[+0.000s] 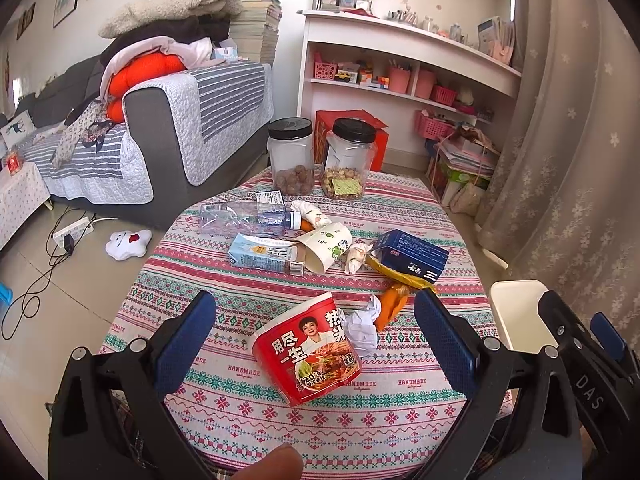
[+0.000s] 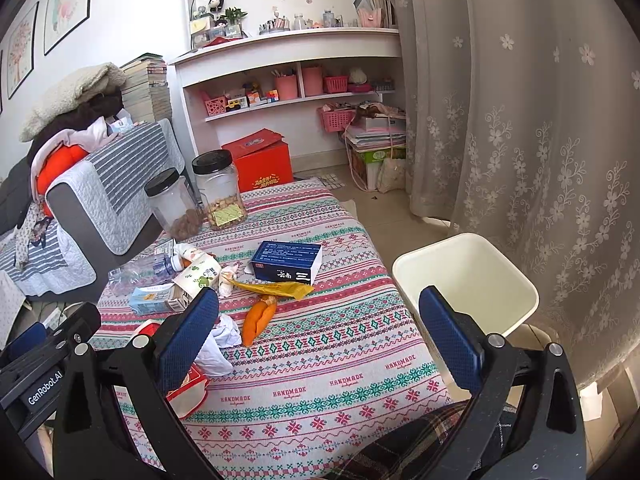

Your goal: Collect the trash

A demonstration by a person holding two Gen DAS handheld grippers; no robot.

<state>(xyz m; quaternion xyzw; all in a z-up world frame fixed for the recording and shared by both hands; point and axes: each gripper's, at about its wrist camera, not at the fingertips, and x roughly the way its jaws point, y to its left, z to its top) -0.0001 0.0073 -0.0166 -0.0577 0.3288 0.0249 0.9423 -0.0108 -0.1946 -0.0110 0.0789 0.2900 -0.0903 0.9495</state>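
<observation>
Trash lies on a patterned tablecloth (image 1: 320, 424): a red noodle cup (image 1: 308, 350) on its side, crumpled white paper (image 1: 364, 326), an orange peel (image 1: 390, 300), a yellow wrapper (image 1: 396, 274), a blue box (image 1: 412, 256), a paper cup (image 1: 324, 246), a milk carton (image 1: 264, 254) and a crushed plastic bottle (image 1: 248, 218). My left gripper (image 1: 314, 340) is open around the noodle cup without touching it. My right gripper (image 2: 320, 332) is open and empty above the cloth (image 2: 320, 360), near the cream bin (image 2: 468, 280). The blue box (image 2: 288, 260) and peel (image 2: 258, 320) lie ahead of it.
Two black-lidded jars (image 1: 292, 156) (image 1: 348, 160) stand at the table's far edge. A sofa (image 1: 160, 128) with piled clothes is on the left, white shelves (image 1: 400, 64) behind, a curtain (image 2: 520, 120) on the right. The bin (image 1: 516, 316) stands off the table's right side.
</observation>
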